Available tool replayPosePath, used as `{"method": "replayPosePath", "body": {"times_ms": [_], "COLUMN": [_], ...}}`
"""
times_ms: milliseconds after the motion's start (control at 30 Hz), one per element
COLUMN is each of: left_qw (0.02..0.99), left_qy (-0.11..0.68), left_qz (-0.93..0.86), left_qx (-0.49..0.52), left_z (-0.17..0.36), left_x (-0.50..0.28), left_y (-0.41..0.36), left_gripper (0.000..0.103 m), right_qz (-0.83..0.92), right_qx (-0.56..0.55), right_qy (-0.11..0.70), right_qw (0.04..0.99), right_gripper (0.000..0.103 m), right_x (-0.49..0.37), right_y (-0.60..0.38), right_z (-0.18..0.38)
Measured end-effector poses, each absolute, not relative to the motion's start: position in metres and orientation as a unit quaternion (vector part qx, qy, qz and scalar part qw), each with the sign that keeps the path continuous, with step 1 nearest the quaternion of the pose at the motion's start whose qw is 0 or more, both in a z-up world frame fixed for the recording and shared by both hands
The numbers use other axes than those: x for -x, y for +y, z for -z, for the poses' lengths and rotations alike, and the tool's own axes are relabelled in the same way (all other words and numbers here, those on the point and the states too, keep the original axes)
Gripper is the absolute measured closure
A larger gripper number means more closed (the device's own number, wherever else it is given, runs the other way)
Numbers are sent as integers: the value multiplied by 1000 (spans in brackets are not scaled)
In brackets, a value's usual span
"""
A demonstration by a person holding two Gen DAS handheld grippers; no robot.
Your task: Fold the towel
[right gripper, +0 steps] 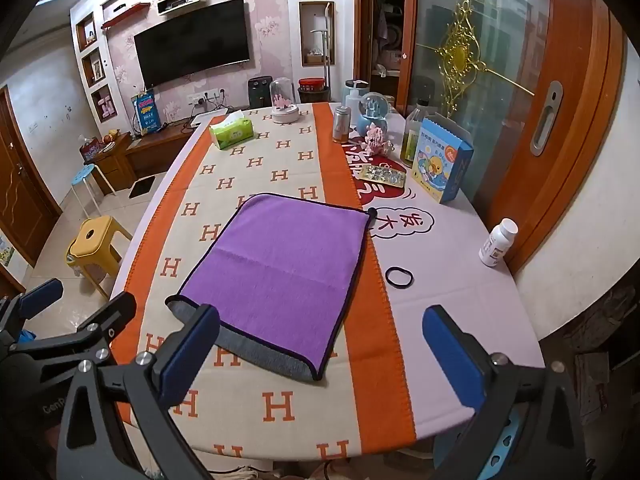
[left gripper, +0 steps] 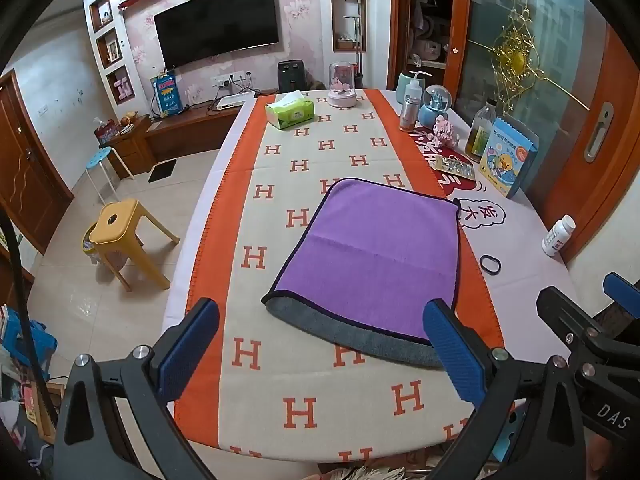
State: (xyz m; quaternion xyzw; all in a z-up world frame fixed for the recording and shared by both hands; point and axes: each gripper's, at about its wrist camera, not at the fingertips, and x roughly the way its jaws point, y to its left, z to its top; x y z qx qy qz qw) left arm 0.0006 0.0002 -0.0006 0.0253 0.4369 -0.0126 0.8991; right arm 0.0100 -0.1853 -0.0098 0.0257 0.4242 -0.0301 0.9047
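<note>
A purple towel (left gripper: 372, 256) with a dark edge lies folded on the table, its grey underside showing as a strip (left gripper: 352, 336) along the near edge. It also shows in the right wrist view (right gripper: 280, 268). My left gripper (left gripper: 320, 356) is open and empty, held above the table just short of the towel's near edge. My right gripper (right gripper: 320, 356) is open and empty, near the towel's near right corner. The right gripper also shows in the left wrist view (left gripper: 592, 336), and the left gripper in the right wrist view (right gripper: 60, 316).
An orange and cream cloth with H letters (left gripper: 304, 148) covers the table. A tissue box (left gripper: 290, 114), bottles (left gripper: 410, 108), a blue box (left gripper: 506, 160), a pill bottle (left gripper: 558, 236) and a black hair band (left gripper: 490, 265) stand along the back and right. A yellow stool (left gripper: 120, 236) is on the floor at left.
</note>
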Motion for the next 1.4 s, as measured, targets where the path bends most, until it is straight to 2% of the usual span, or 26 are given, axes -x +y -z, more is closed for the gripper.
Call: {"method": "replayPosePath", "body": {"times_ms": [1400], "left_qw": [901], "left_qy": [434], "left_qz": [15], "left_qx": [-26], "left_z": [1], "left_x": [0], "left_y": [6], "left_gripper": [2], "right_qz": [29], "right_qx": [-29], "right_qy": [424], "right_qw": [905], "right_gripper": [1], "right_x": [-10], "right_y": [-185], "right_z": [10]}}
